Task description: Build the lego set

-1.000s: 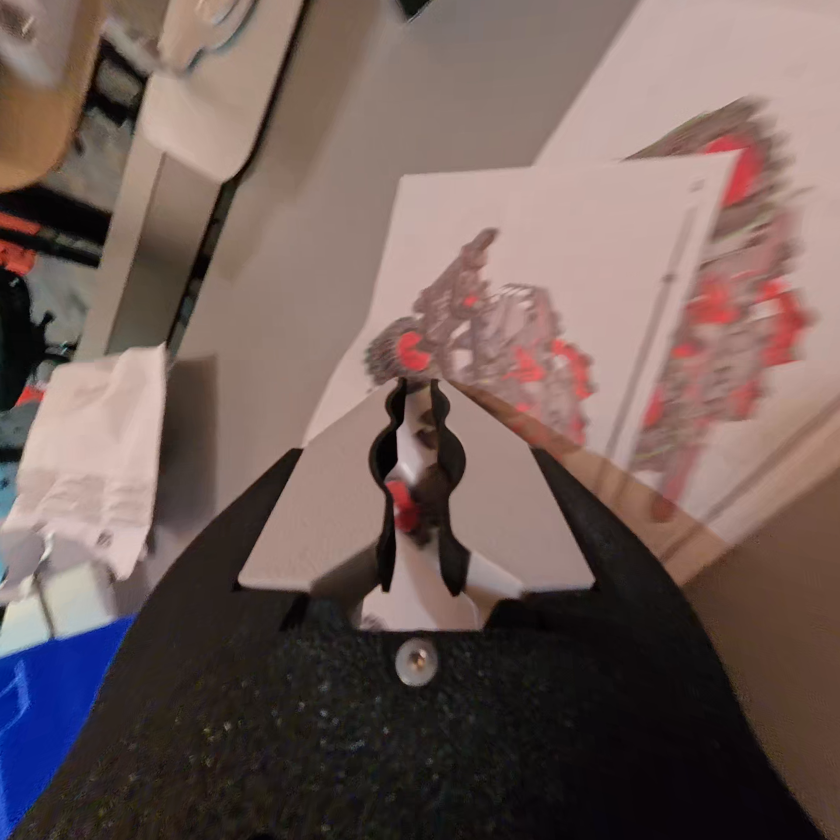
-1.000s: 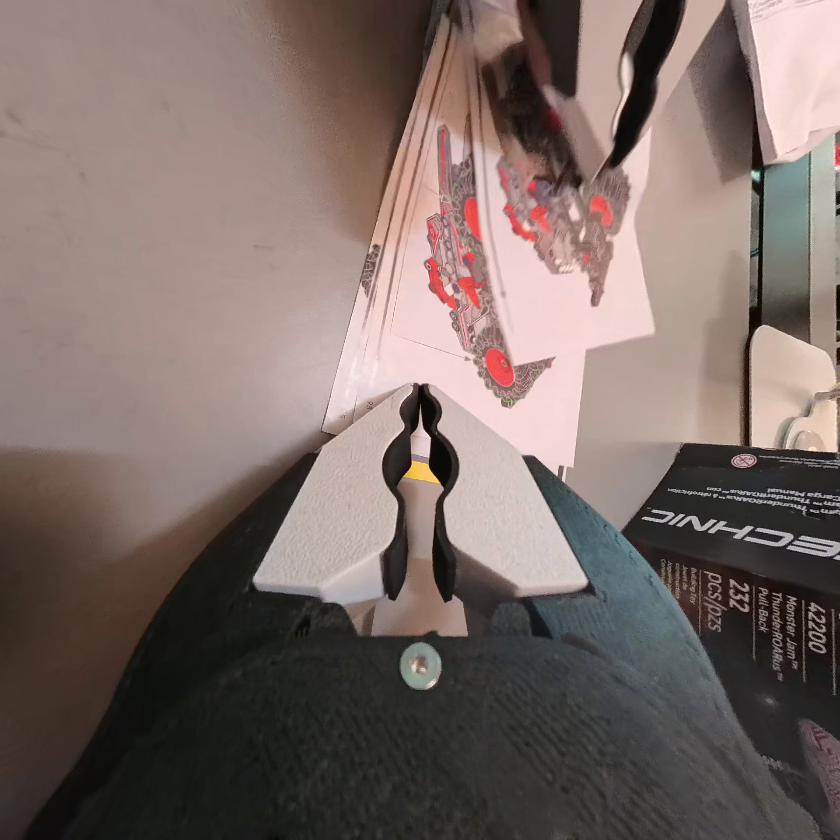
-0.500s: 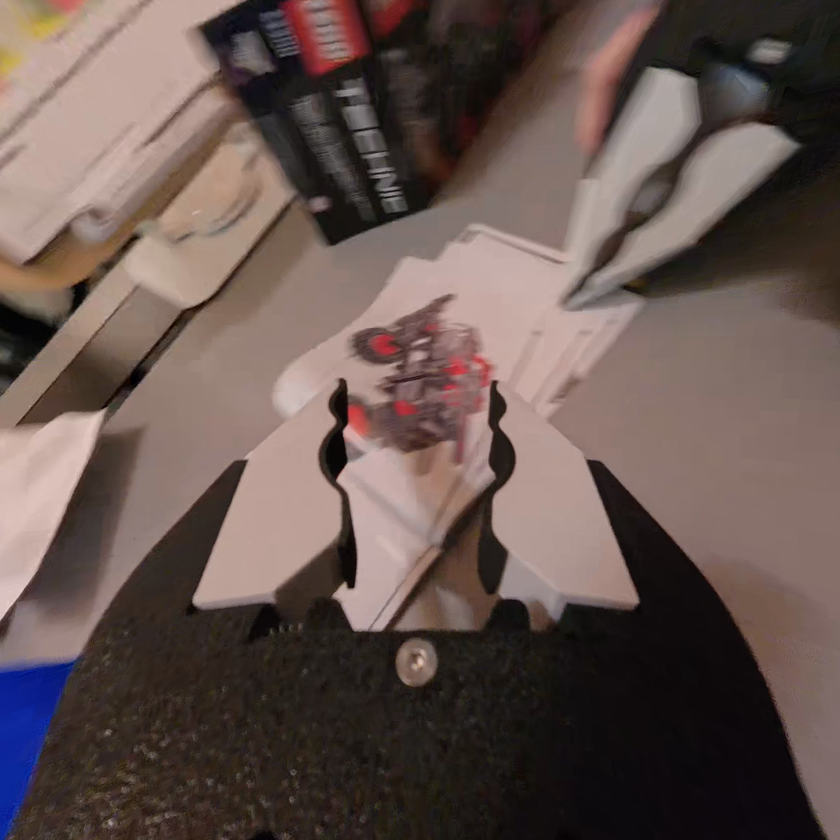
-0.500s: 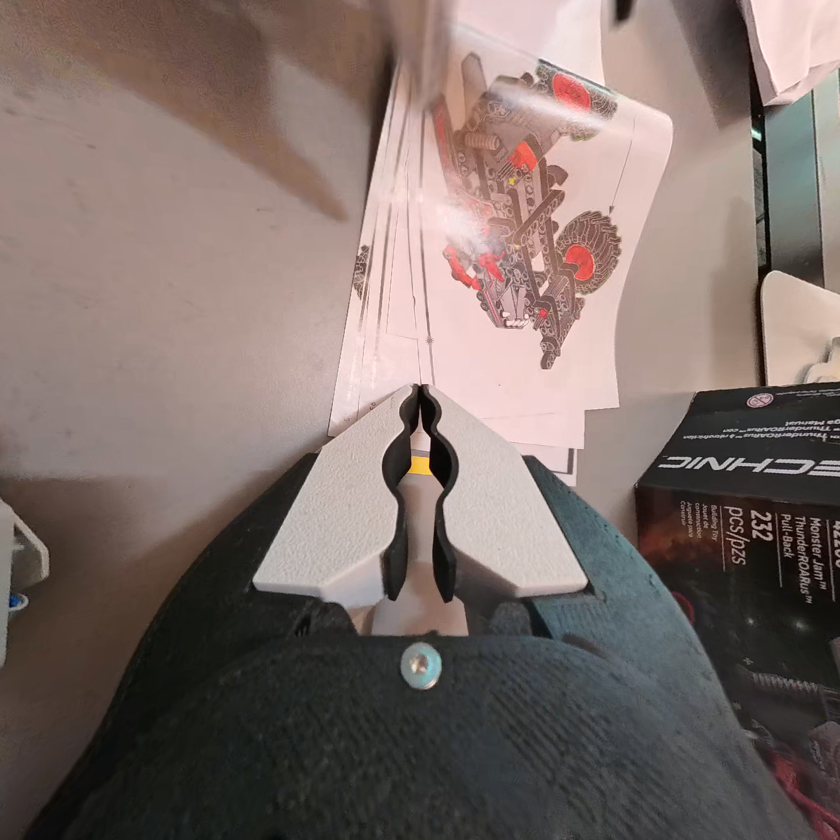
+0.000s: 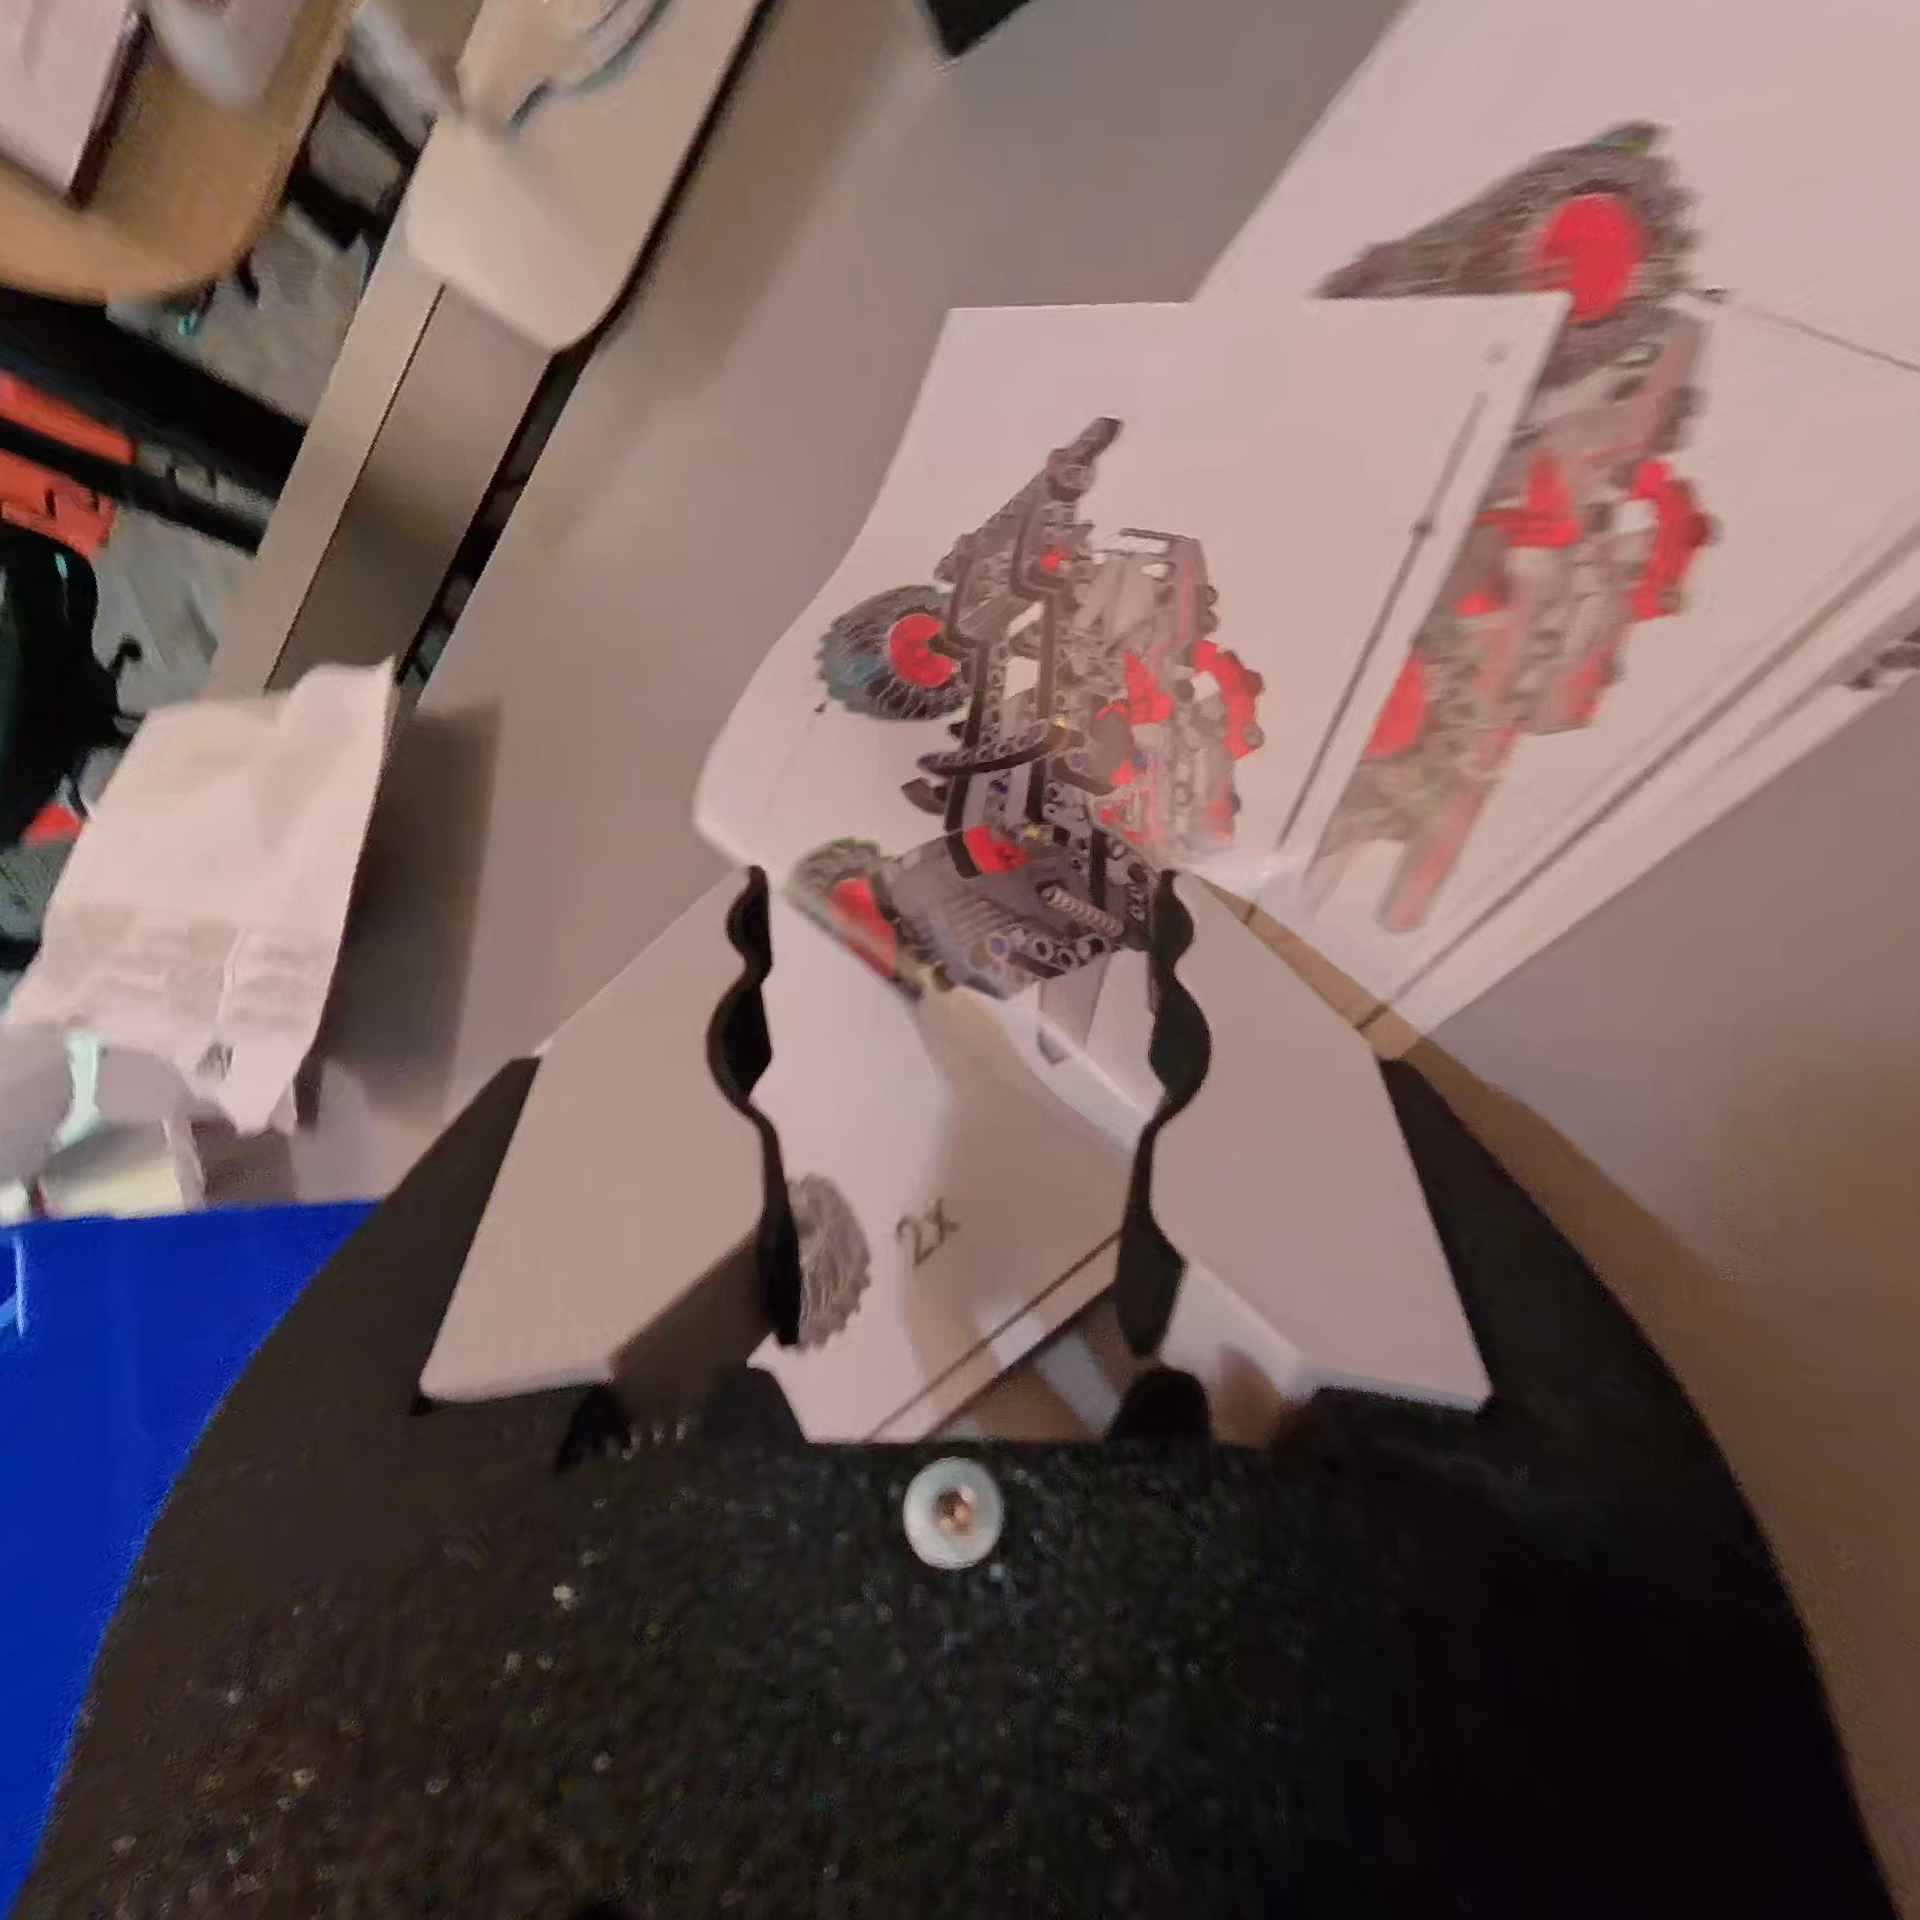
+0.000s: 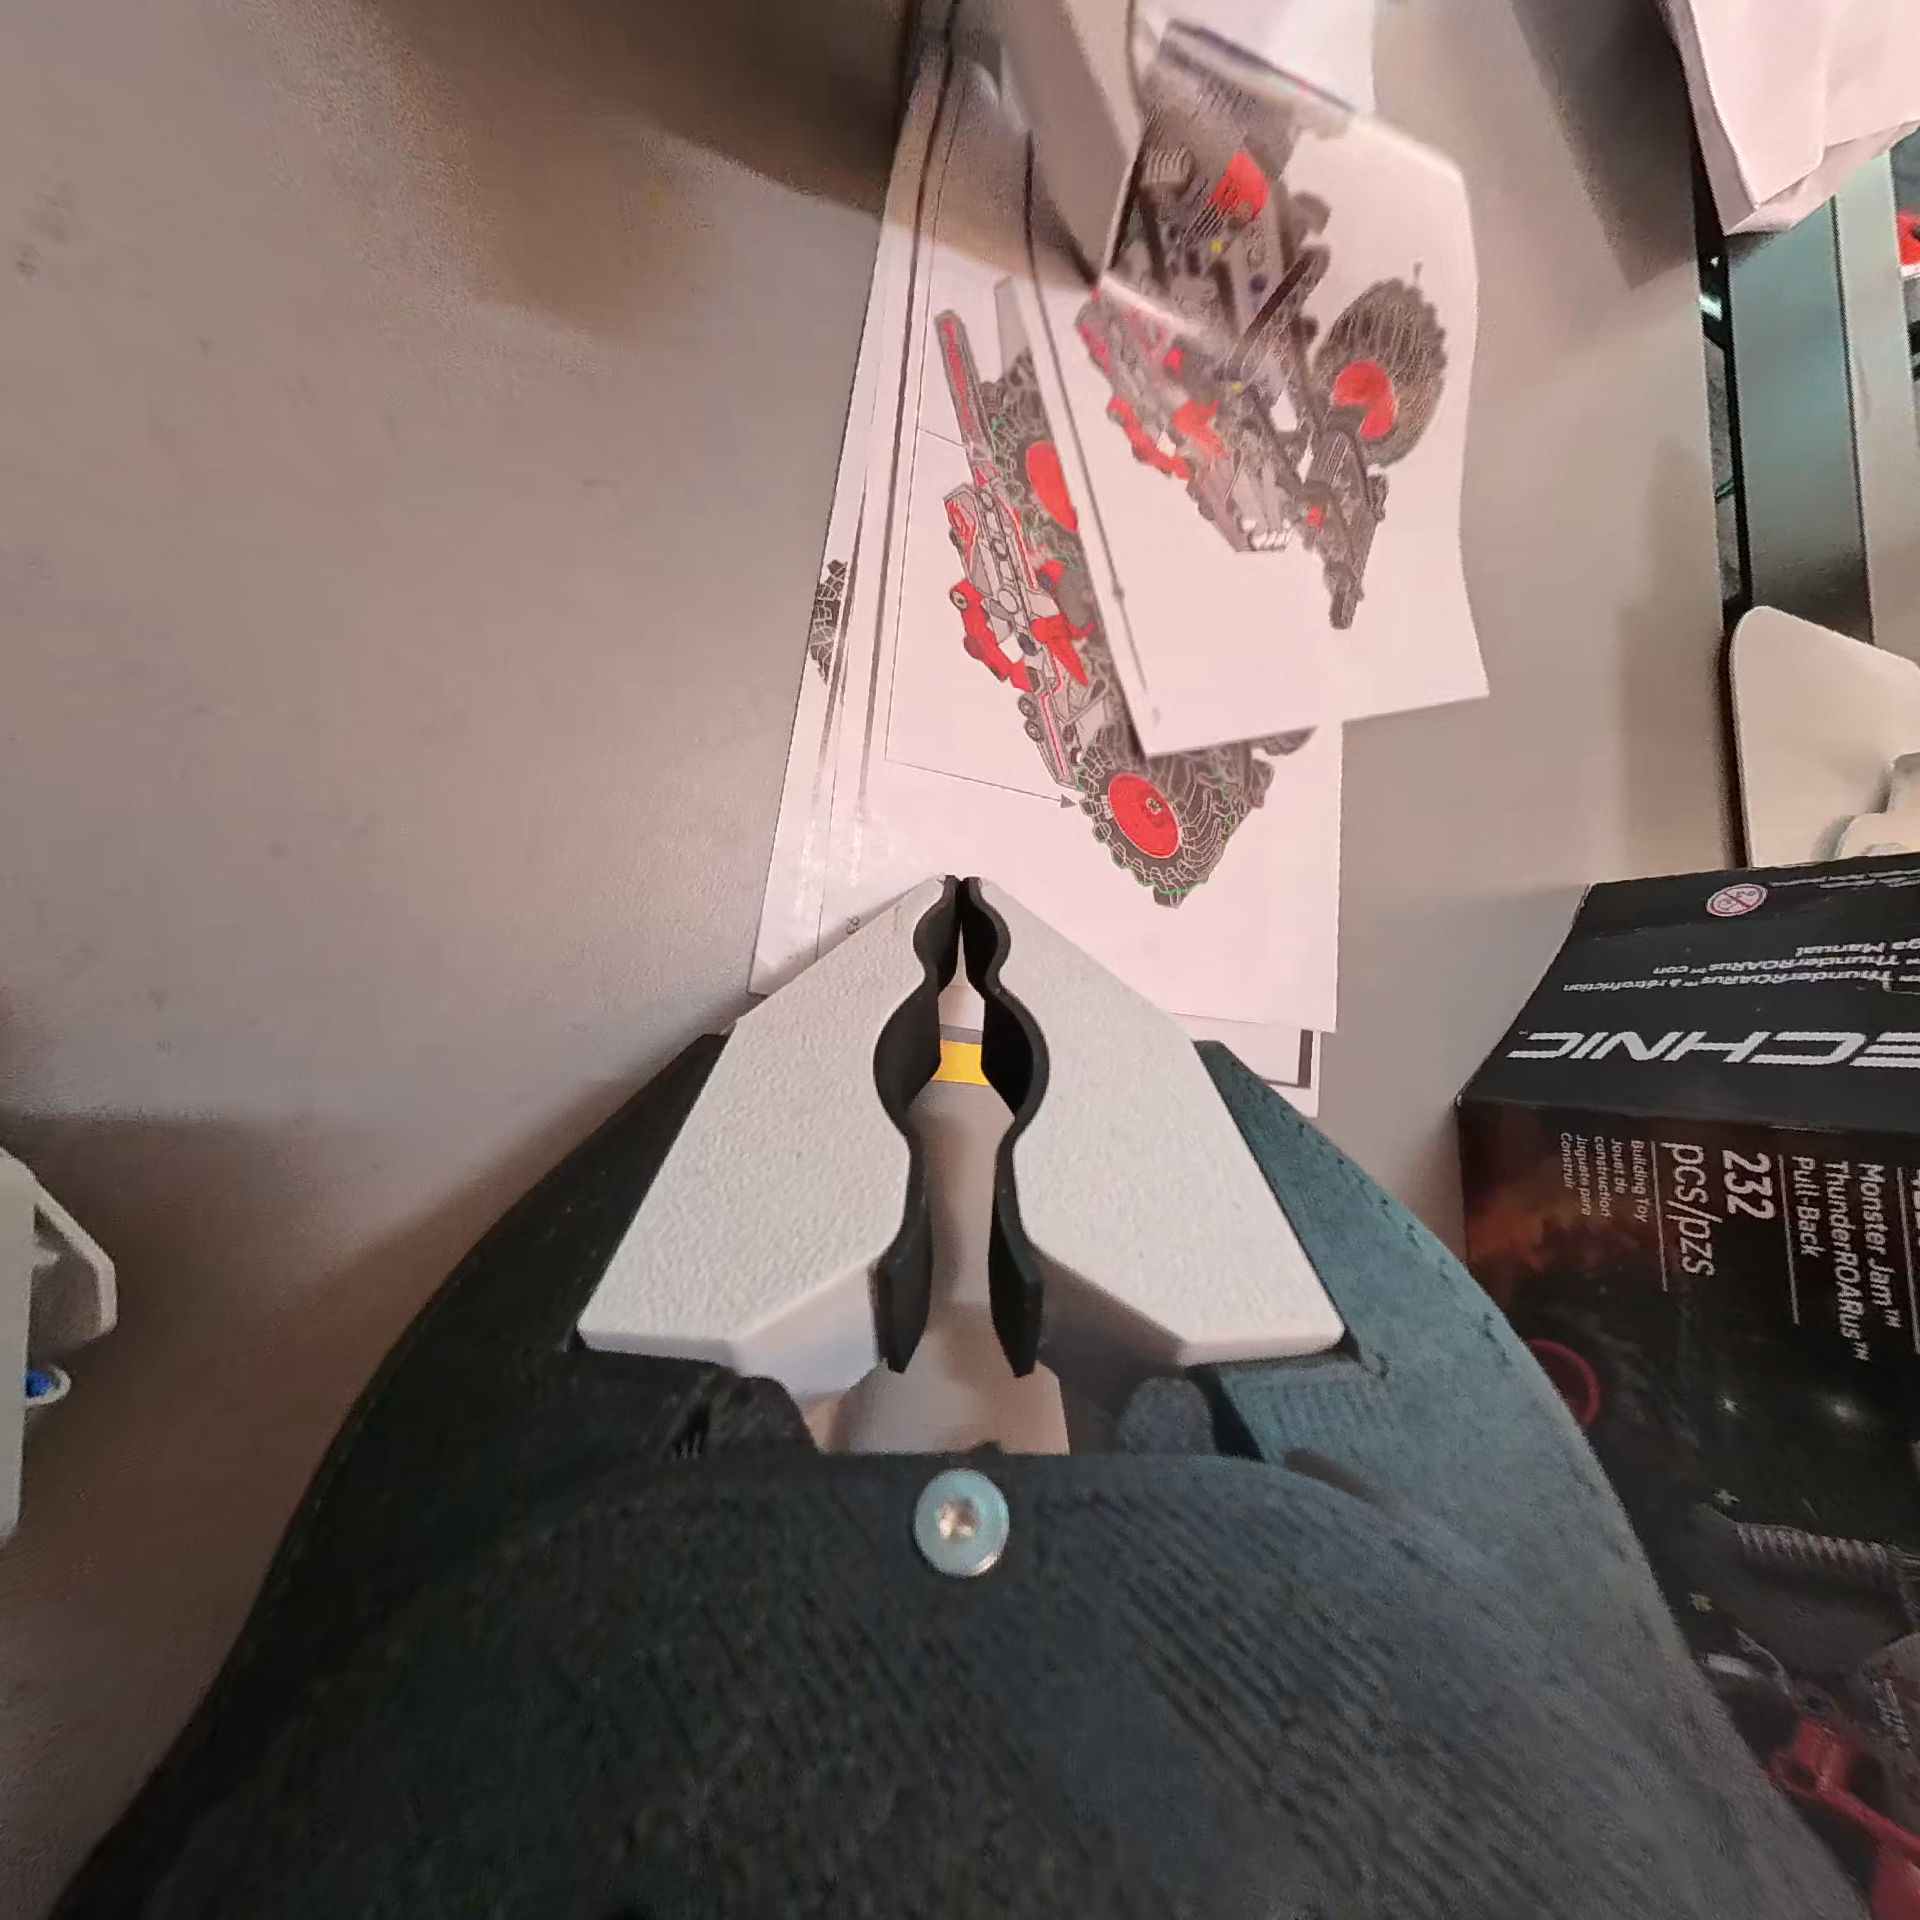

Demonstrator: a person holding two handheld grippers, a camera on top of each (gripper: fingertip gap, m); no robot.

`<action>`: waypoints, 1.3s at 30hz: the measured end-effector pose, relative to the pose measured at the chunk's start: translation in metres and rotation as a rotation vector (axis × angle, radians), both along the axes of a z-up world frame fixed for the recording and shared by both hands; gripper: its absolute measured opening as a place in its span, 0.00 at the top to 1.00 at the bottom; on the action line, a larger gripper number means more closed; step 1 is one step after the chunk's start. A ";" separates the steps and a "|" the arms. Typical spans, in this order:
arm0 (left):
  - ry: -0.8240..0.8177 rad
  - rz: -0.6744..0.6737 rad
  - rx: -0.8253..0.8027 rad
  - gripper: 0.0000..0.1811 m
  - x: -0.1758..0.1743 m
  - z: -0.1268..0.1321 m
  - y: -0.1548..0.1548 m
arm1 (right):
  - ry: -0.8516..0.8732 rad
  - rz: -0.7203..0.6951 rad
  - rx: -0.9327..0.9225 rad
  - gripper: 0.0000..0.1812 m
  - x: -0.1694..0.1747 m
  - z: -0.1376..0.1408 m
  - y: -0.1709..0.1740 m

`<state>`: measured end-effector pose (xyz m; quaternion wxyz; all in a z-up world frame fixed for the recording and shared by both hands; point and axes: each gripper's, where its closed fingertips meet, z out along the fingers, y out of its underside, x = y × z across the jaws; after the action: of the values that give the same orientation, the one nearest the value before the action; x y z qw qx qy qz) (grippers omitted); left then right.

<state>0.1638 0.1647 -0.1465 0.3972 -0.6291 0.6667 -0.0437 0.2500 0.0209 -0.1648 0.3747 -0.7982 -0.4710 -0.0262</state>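
The instruction booklet (image 6: 1049,914) lies open on the grey table (image 6: 416,520), showing drawings of a red and grey truck. My right gripper (image 6: 956,883) is shut, with its tips on the booklet's near edge. My left gripper (image 5: 956,883) is open, its jaws wide apart on either side of a page (image 5: 1091,644) that stands up curled from the booklet. In the right wrist view the left gripper (image 6: 1070,135) is a blur at the top, above the raised page (image 6: 1299,468). No loose Lego pieces are in view.
A black Lego box (image 6: 1714,1143) stands right of the booklet. A crumpled white paper bag (image 5: 208,862) and a blue surface (image 5: 156,1455) are to the left. White objects sit at the left edge (image 6: 42,1299) and far right (image 6: 1829,727).
My left gripper went from nearly shut on a page to wide open, swinging about over the booklet. The page dropped flat, then rose again. My right gripper stayed shut at the booklet's edge.
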 end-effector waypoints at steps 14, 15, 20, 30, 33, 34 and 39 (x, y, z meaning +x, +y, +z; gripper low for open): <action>-0.169 0.472 0.010 0.62 -0.094 0.038 0.075 | 0.011 -0.015 -0.002 1.00 0.006 0.000 -0.005; -0.257 0.402 -0.015 0.64 -0.077 0.053 0.059 | 0.009 -0.014 -0.002 1.00 0.006 0.000 -0.005; -0.261 -0.077 -0.068 0.56 0.009 0.048 -0.046 | 0.014 -0.021 -0.017 1.00 0.006 0.000 -0.005; -0.061 0.039 0.144 0.56 0.006 0.011 0.002 | 0.038 -0.036 -0.009 1.00 0.007 0.000 -0.005; -0.070 0.270 0.092 0.53 -0.034 0.015 0.048 | 0.042 -0.037 -0.003 1.00 0.007 0.000 -0.005; -0.052 0.348 0.093 0.53 -0.052 0.016 0.062 | 0.043 -0.037 -0.002 1.00 0.007 0.000 -0.005; -0.138 0.566 0.051 0.54 -0.115 0.029 0.097 | 0.044 -0.033 0.002 1.00 0.007 0.000 -0.004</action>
<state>0.0489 0.2614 -0.1178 0.4539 -0.7753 0.4371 0.0430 0.2566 0.0165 -0.1646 0.3851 -0.8060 -0.4492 -0.0152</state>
